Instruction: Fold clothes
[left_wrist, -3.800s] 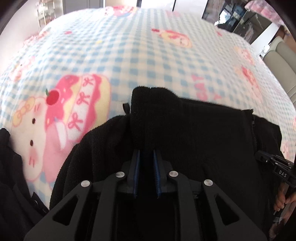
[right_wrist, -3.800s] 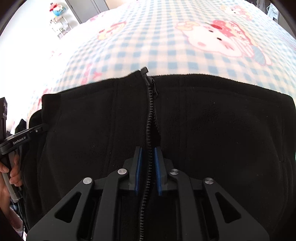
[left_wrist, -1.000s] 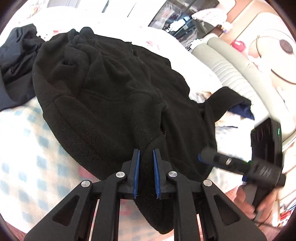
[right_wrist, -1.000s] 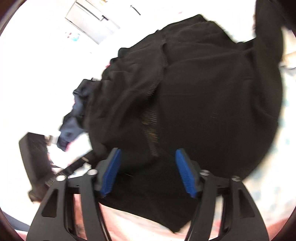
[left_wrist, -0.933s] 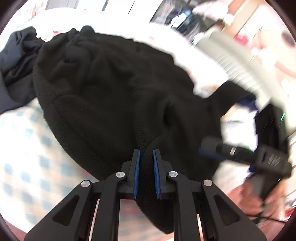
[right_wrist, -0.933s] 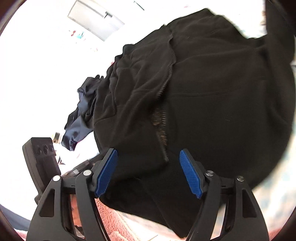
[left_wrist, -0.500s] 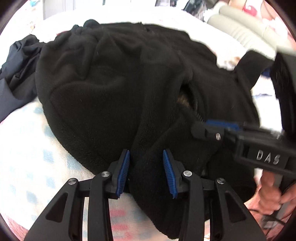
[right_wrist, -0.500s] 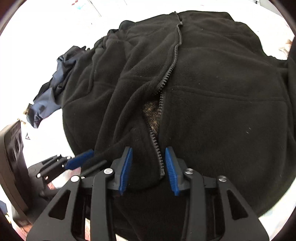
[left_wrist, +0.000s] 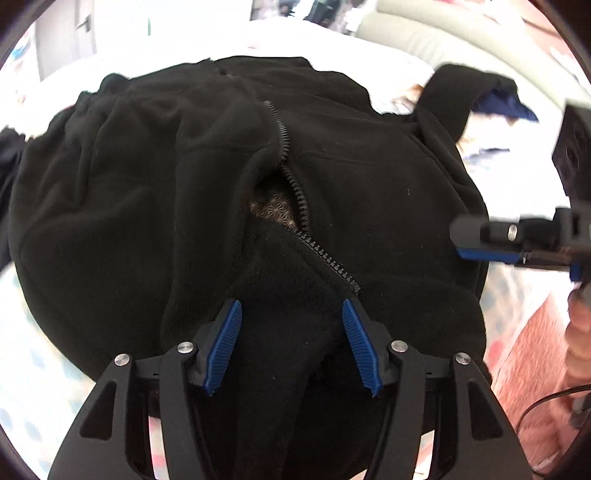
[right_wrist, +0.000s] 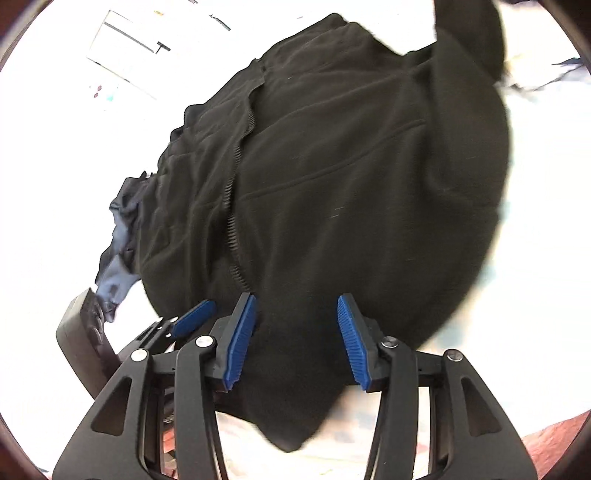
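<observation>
A black fleece jacket (left_wrist: 147, 206) lies spread front-up across the bed (left_wrist: 40, 373), its near edge bunched towards both cameras. Its zipper (left_wrist: 295, 195) is done up along the far part and parted nearer the hem, where a patterned tan lining (left_wrist: 271, 210) shows in the gap. One sleeve (left_wrist: 450, 99) sticks out at the far right in the left wrist view. The left gripper (left_wrist: 291, 343) has just been opening; its blue pads stand apart on either side of a fold of fleece at the hem without pressing on it. The right gripper (right_wrist: 295, 341) has likewise just been opening, pads set apart astride the near edge of the jacket, the cloth loose between them. In the left wrist view the right gripper shows at the right edge, with part of a hand (left_wrist: 580, 343) below it. A dark blue garment (right_wrist: 118, 258) lies crumpled just beside the jacket. The bed cover is pale with faint blue checks, strongly overexposed. Beyond it are a padded grey headboard (left_wrist: 436, 37) and a white door (right_wrist: 125, 40).
</observation>
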